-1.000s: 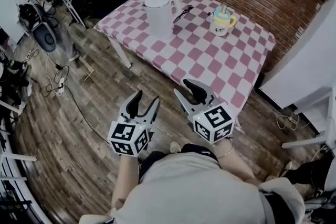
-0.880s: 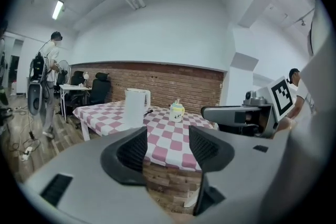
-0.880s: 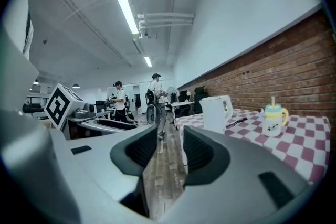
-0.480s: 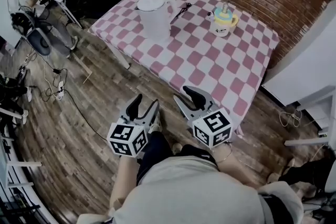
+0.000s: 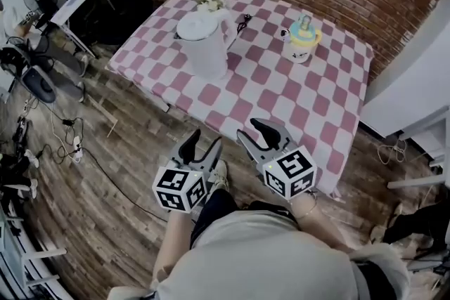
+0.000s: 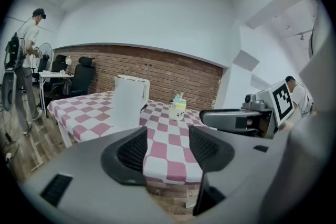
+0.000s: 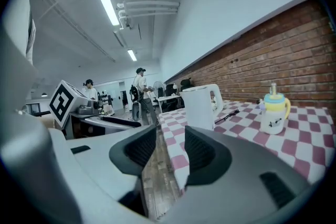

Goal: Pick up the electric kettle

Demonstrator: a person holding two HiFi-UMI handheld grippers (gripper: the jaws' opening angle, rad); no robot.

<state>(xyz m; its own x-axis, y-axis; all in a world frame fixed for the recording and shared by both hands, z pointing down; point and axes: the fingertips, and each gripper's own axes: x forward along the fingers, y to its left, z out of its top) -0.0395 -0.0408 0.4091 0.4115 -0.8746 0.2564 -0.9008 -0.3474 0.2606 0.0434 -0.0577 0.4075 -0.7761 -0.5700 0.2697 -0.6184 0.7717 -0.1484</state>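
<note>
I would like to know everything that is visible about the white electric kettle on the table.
The electric kettle is white and looks like plastic: a tall body, a closed lid and a loop handle at one side. It stands upright on the pink-and-white checked tablecloth, on the table's left part. A black cord lies beside the handle. Nothing holds it.

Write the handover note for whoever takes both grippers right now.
Left gripper: open, empty.
Right gripper: jaws opening, nothing between them.
Both are at the near edge of the table, well short of the kettle.
Kettle: upright on the table's far left part, untouched, with a cup to its right.
Done: nothing gripped yet.
Left: reach the kettle, grip it, lift it.
</note>
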